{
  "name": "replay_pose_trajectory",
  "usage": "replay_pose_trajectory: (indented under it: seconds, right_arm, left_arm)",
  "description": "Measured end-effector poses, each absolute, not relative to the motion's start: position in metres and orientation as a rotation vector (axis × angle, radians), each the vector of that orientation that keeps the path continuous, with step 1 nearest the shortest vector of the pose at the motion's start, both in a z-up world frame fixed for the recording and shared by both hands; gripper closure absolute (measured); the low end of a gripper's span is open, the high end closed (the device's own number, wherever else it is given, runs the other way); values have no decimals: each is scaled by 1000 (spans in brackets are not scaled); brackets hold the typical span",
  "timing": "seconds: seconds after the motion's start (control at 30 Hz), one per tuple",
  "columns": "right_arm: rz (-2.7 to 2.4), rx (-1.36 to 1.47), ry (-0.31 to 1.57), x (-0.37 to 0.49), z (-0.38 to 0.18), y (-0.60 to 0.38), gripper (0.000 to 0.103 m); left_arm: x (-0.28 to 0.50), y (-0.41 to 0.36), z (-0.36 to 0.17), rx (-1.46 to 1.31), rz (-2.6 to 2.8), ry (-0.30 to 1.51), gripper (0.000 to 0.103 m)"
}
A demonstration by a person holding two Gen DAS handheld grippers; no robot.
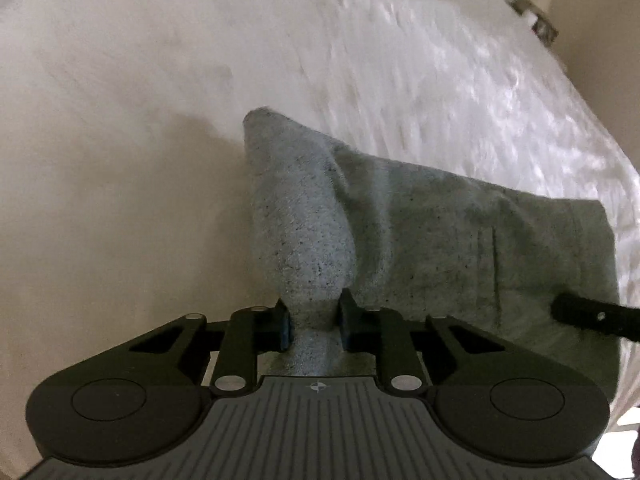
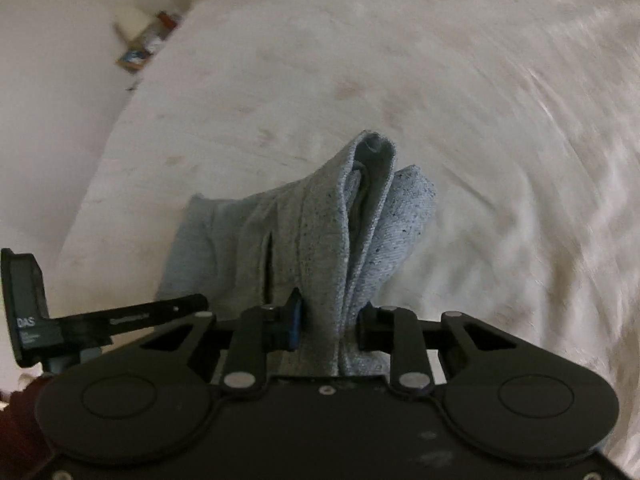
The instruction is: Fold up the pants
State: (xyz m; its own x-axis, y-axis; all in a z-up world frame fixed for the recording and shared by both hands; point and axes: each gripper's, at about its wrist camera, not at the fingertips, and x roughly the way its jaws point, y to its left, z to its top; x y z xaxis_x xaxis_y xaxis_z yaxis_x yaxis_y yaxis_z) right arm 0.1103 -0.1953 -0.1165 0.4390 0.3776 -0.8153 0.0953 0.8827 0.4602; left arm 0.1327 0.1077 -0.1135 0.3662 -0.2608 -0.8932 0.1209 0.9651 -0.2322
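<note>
Clearly both grippers, left gripper (image 1: 313, 326) and right gripper (image 2: 329, 326), pinch blurred, seemingly folded pants (image 1: 440, 232).

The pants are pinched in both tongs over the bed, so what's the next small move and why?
Probably carry both pinched edges forward together and lay them down on the bedspread. The left tongs and the right tongs are each shut on a bunched fold of the grey pants, which rise off the bed toward the tongs, so the fold hangs unfinished.

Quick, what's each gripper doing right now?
Left gripper: shut on the light blue pants, bunched between its fingers.
Right gripper: shut on the same pants, layered folds pinched.
</note>
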Motion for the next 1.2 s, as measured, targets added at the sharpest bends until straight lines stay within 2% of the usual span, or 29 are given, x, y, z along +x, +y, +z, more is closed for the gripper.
replay_pose_trajectory:
  seconds: [0.17,0.23,0.3,0.37,0.47,0.57,0.7,0.8,0.9,1.2]
  right_arm:
    - [297,469,1048,139,-86,-162,77]
    - [325,468,1023,160,-84,-147,75]
    - [315,455,1018,180,-90,-134,62]
    - [229,422,1049,201,-109,-124,57]
    - [46,274,1129,220,-136,-111,59]
    - [79,234,1080,206,-129,-96,60]
    - [166,140,1068,185,-130,-68,72]
    - [129,106,1178,179,-164,-55,72]
    - [101,106,1225,174,-183,-47,72]
    - [43,210,1126,146,-126,-54,69]
  left_arm:
    - [146,147,-70,-86,-201,1070,82]
    - [158,161,-61,-45,-176,1039,77]
    - [172,172,-65,-11,-126,1043,74]
    - [182,186,-76,23,-31,1054,74]
    - [184,206,-85,5,35,1085,74]
    - [169,207,-80,-13,8,1062,74]
    - [157,190,-98,35,-65,1099,73]
    - [155,182,-131,23,-93,1200,72]
    - [152,181,-152,44,-99,1212,70]
    - [157,189,-103,72,-83,1139,70]
